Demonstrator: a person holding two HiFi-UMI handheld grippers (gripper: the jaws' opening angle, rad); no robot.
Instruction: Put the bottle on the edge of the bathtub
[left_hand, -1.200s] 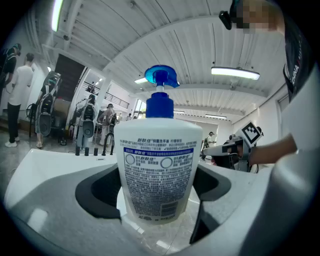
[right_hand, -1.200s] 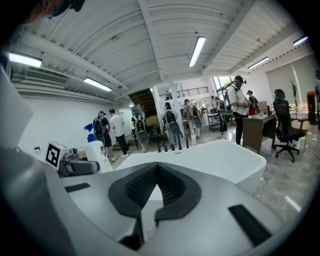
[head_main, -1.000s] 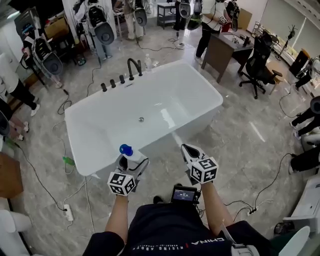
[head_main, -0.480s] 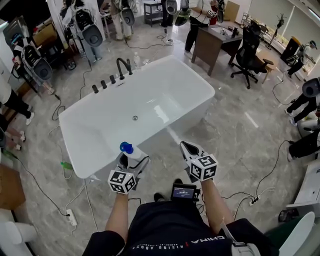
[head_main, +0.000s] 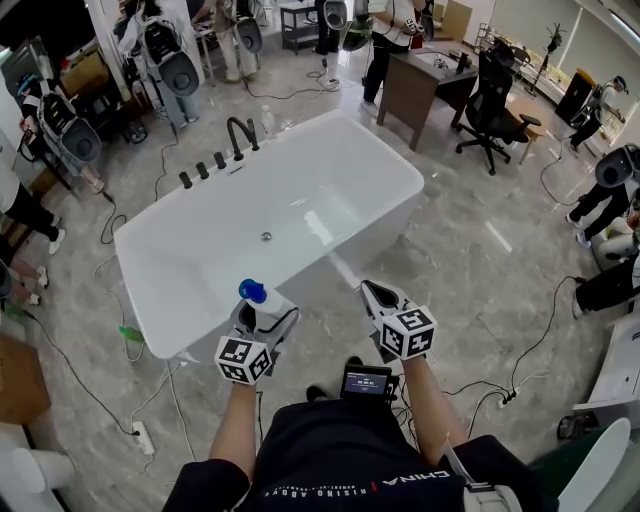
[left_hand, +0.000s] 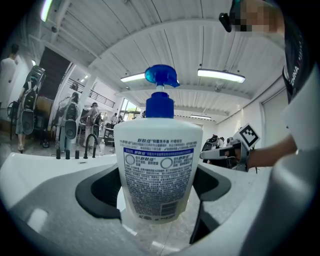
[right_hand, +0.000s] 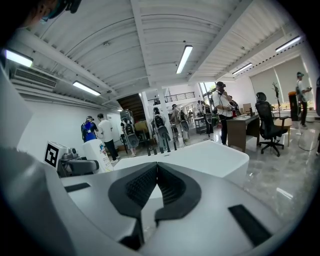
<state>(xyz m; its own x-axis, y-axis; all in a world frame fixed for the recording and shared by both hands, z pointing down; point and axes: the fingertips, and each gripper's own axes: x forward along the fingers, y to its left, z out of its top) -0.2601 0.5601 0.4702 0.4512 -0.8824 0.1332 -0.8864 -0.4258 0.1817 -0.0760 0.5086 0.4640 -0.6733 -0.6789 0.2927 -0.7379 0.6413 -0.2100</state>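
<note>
- Left gripper (head_main: 262, 320) is clamped on a white plastic pump bottle (left_hand: 157, 165) with a blue pump head, its dark pads pressing the two broad sides low on the body.
- That low grip leaves the printed label and the pump clear and carries the bottle upright, which suits setting it down on its base.
- In the head view the bottle hangs in the air just at the near rim of the white rectangular bathtub (head_main: 290, 135), toward its left end. It does not rest on the tub yet, and whether it is right over the rim or a little short of it cannot be told.
- Right gripper (right_hand: 156, 175) has its jaws pressed together with nothing between them. It is held level beside the left one, near the tub's outer wall and above the grey marbled floor (head_main: 480, 260), probably just kept out of the way.
- At the tub's far long edge stand a black curved faucet (head_main: 240, 132) and a row of black knobs, so the bare near rim looks like the easier landing place.
- Placing has not begun, by my reading. The next move calls for lowering the bottle until its base sits flat on the narrow rim before the jaws part, or it may tip into the tub.
</note>
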